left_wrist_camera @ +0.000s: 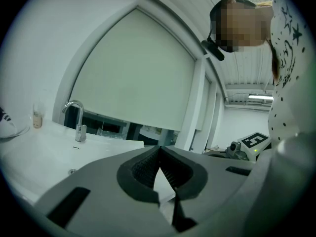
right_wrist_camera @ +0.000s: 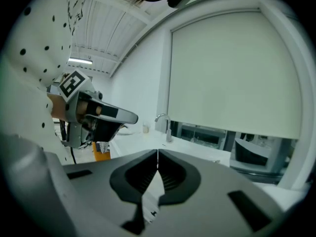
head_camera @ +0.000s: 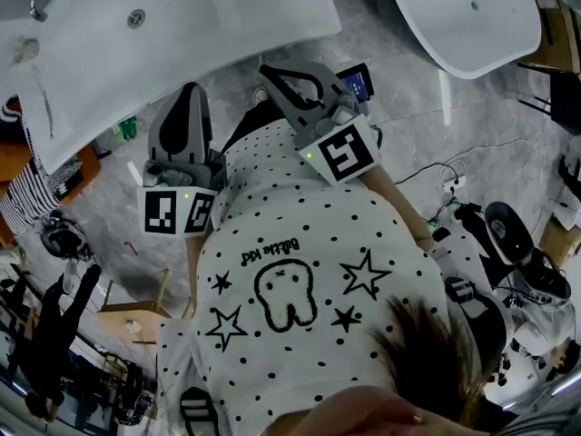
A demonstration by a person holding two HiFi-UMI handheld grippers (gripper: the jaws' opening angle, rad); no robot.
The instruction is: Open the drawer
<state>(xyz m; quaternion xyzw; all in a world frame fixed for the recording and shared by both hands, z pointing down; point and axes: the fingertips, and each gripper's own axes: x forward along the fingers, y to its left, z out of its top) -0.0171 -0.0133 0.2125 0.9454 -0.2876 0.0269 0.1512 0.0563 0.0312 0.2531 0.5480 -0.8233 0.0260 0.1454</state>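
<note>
No drawer shows in any view. In the head view both grippers are held up in front of a person's dotted white shirt [head_camera: 300, 271]. My left gripper [head_camera: 191, 96] points toward the edge of a white sink counter [head_camera: 182, 34], jaws shut and empty. My right gripper [head_camera: 270, 73] sits beside it, to the right, near the same counter edge, also shut on nothing. In the left gripper view the ribbed pads [left_wrist_camera: 148, 167] meet at the tip of the left gripper [left_wrist_camera: 159, 151]. The right gripper view shows the right gripper [right_wrist_camera: 158, 153] with its pads closed together, and the left gripper [right_wrist_camera: 101, 117] hangs at the left.
A faucet [left_wrist_camera: 76, 120] stands on the counter under a window with a drawn blind [left_wrist_camera: 138, 78]. A second white basin [head_camera: 463, 12] lies at the upper right. Cables and equipment [head_camera: 508, 252] crowd the grey floor at the right; a wooden box [head_camera: 127, 321] sits lower left.
</note>
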